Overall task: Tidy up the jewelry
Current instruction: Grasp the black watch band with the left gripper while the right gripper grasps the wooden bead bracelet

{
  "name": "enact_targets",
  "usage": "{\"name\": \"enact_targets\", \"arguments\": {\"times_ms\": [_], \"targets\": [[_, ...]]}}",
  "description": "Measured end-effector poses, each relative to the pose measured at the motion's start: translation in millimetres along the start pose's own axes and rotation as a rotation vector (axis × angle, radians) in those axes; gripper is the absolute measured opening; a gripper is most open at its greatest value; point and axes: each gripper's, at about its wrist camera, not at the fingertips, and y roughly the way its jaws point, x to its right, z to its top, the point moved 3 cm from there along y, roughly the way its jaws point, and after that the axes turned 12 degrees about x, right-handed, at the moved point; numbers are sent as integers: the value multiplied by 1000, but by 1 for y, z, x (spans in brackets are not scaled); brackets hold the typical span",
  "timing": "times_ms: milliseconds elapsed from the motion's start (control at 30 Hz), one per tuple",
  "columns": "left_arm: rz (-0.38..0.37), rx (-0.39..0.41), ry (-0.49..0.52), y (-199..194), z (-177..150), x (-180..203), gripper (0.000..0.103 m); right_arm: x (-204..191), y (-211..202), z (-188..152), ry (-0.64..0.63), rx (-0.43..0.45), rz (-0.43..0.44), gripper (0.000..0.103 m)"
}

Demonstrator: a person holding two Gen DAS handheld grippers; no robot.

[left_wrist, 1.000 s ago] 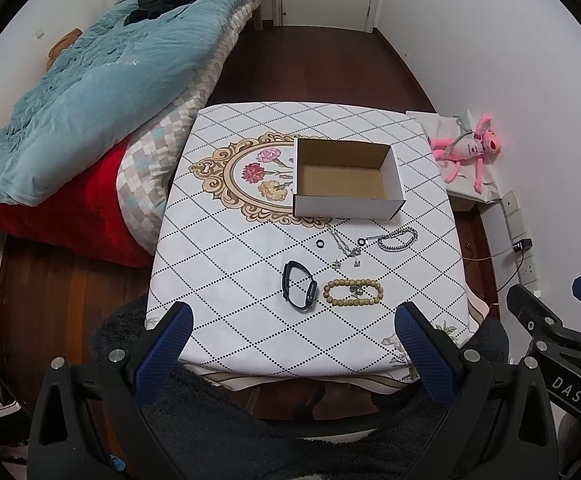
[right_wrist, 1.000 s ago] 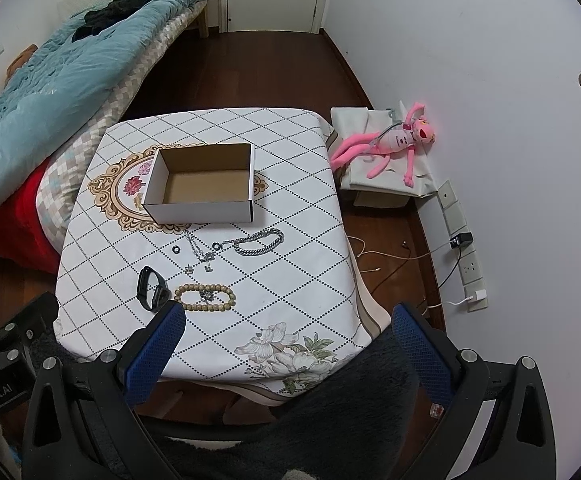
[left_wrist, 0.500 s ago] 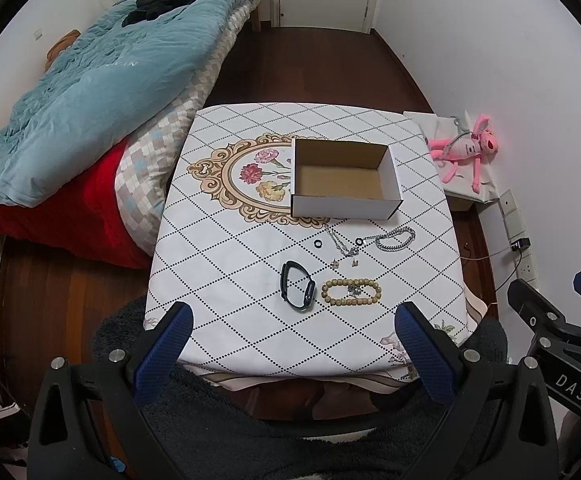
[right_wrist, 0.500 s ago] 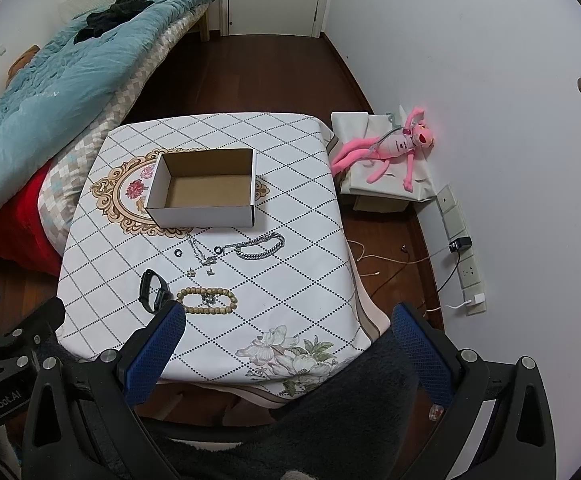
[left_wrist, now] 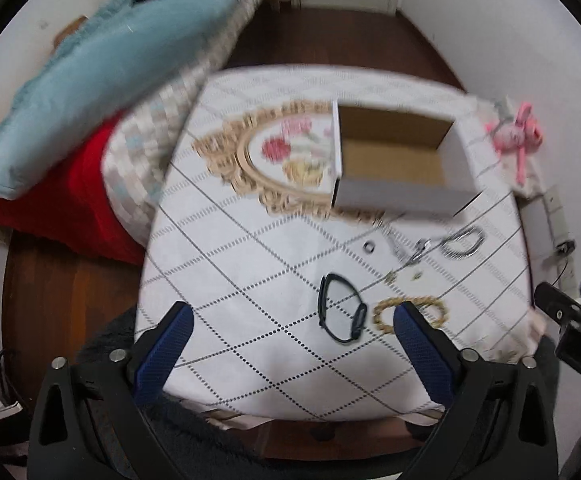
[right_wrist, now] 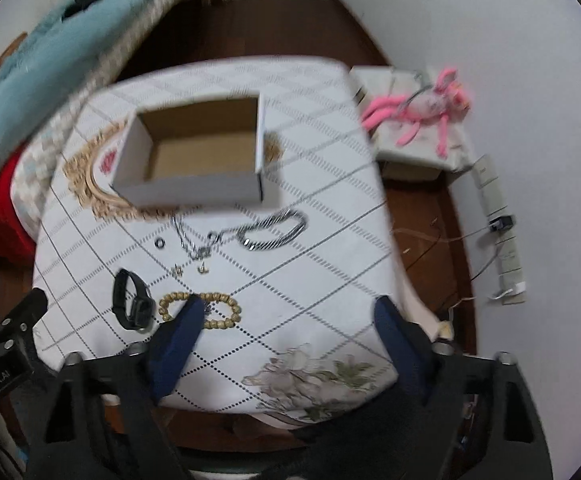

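Observation:
An open, empty cardboard box stands on the table with the white diamond-pattern cloth. In front of it lie a black wristband, a wooden bead bracelet, a silver chain bracelet, a thin necklace, a small ring and small earrings. My left gripper and right gripper are both open and empty, above the table's near edge.
A bed with a teal quilt and red blanket lies left of the table. A pink plush toy lies on a low white box by the right wall, near a power strip with cables on the floor.
Both grippers have moved forward and down toward the table; the jewelry and box look larger and the views are motion-blurred. The objects have not moved.

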Motion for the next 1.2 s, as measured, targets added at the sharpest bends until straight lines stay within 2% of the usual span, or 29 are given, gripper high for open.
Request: {"name": "enact_targets", "arguments": {"times_ms": [67, 167, 233, 267, 333, 400, 433, 533, 667, 733, 800, 1067, 1200], "targets": [[-11, -52, 4, 25, -8, 0, 84, -6, 24, -8, -2, -36, 8, 78], [-33, -110, 6, 55, -18, 3, 81, -13, 59, -22, 8, -102, 33, 72], [-55, -160, 2, 74, -26, 6, 75, -18, 80, -32, 9, -136, 44, 69], [-63, -176, -4, 80, -29, 6, 69, -21, 86, -37, 6, -149, 46, 67], [-68, -200, -8, 91, -35, 7, 64, -26, 100, -46, 5, -181, 54, 61], [-69, -227, -15, 100, -40, 9, 53, -30, 108, -51, 3, -191, 61, 58], [-71, -240, -25, 105, -44, 9, 50, -32, 112, -54, -1, -195, 64, 55], [-71, -252, -41, 111, -49, 8, 46, -39, 118, -60, -14, -209, 80, 44], [-78, -251, -42, 115, -52, 8, 29, -48, 122, -67, -48, -213, 86, 31], [-87, -244, -33, 114, -53, 8, 22, -51, 120, -71, -74, -207, 74, 19], [-100, -242, -31, 111, -55, 7, 7, -48, 117, -75, -79, -217, 66, 9], [-83, -182, 26, 99, -65, 18, 6, -29, 110, -83, -67, -216, 48, 10], [-85, -165, 22, 95, -68, 21, 5, -29, 106, -88, -58, -210, 43, 10]]}}
